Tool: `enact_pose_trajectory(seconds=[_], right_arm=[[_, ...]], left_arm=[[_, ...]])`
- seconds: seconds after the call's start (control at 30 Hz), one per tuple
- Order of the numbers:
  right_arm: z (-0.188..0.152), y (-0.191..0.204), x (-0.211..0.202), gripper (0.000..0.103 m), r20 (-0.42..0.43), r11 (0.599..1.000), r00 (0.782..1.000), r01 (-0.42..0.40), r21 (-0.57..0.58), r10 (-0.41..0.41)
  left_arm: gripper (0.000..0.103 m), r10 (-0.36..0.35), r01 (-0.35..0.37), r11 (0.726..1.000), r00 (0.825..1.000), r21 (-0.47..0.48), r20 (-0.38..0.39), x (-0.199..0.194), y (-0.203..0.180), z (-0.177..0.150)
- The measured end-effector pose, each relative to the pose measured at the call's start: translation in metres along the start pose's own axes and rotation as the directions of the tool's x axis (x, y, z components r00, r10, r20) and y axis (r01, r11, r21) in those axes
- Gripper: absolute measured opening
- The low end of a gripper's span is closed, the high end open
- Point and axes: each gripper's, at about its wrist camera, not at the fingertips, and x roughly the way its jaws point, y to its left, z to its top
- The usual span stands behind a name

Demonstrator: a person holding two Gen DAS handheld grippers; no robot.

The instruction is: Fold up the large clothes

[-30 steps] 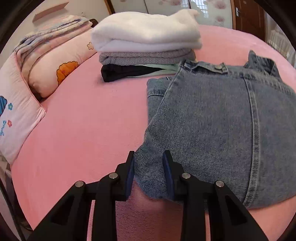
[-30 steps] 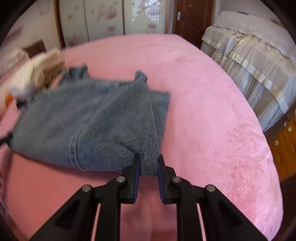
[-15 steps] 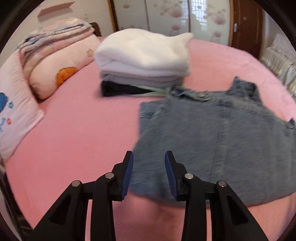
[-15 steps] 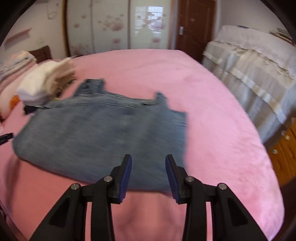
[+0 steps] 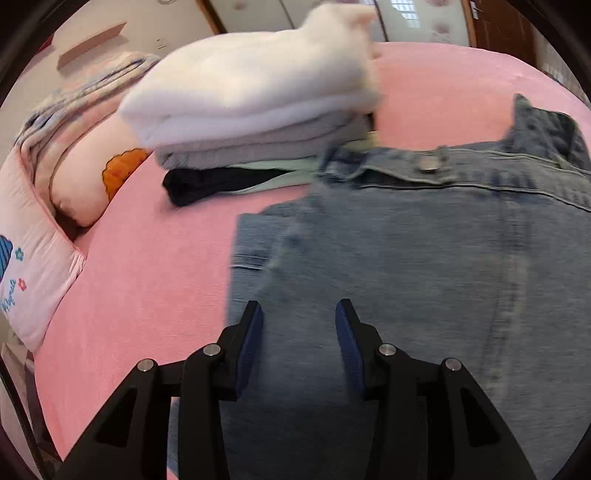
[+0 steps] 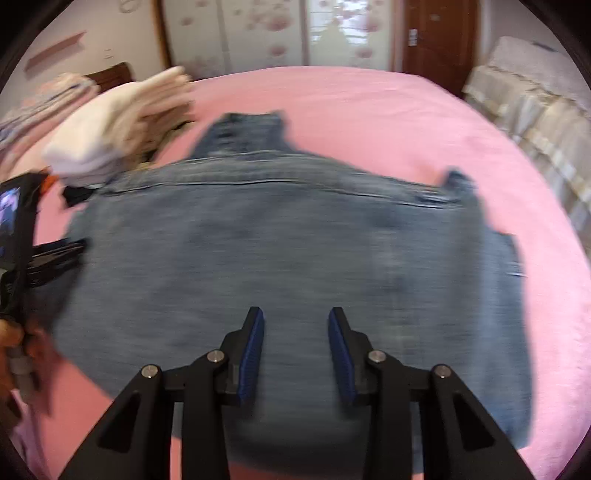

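Both grippers have moved forward over the jeans (image 6: 280,258) since a moment ago. My left gripper (image 5: 298,332) and right gripper (image 6: 295,332) have their jaws apart, holding nothing. Folded jeans lie flat on the pink bed (image 6: 369,110), beside the pile (image 5: 251,96).

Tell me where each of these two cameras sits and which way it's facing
Left wrist: rides the left hand-held gripper, looking across the denim garment toward the folded stack and pillows; its open fingers show.
Right wrist: rides the right hand-held gripper, facing the wardrobe doors; its open fingers and the person's left hand show.
Shared: garment, stack, pink bed.
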Motion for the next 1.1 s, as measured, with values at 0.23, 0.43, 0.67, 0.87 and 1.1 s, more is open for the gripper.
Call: enact_pose_trajectory(seconds=[0.23,0.43,0.67,0.87,1.1], right_arm=[[-0.014,-0.113,0.003,0.000,-0.042,0.986,0.998,0.059,0.155,-0.053],[0.006,-0.090,-0.007,0.002,-0.007,0.986,0.997,0.072,0.149,-0.071],[0.046,-0.062,0.000,0.003,0.024,0.989,1.000,-0.009,0.150,0.005],[0.076,-0.051,0.036,0.003,-0.007,0.982,0.999,-0.045,0.182,0.048],[0.079,-0.087,0.068,0.002,-0.065,0.973,0.995,0.092,0.210,-0.080]], left_arm=[[0.043,0.023,-0.025,0.997,0.999,0.067,0.036,0.004,0.011,-0.009],[0.043,-0.027,0.027,0.999,1.000,0.033,0.001,-0.004,0.021,-0.001],[0.067,-0.165,0.163,0.986,0.984,0.026,0.063,-0.045,0.016,0.021],[0.072,-0.258,0.252,0.964,0.964,0.089,0.063,-0.047,-0.032,0.048],[0.081,-0.204,0.205,0.976,0.979,0.077,-0.026,-0.007,-0.063,0.067]])
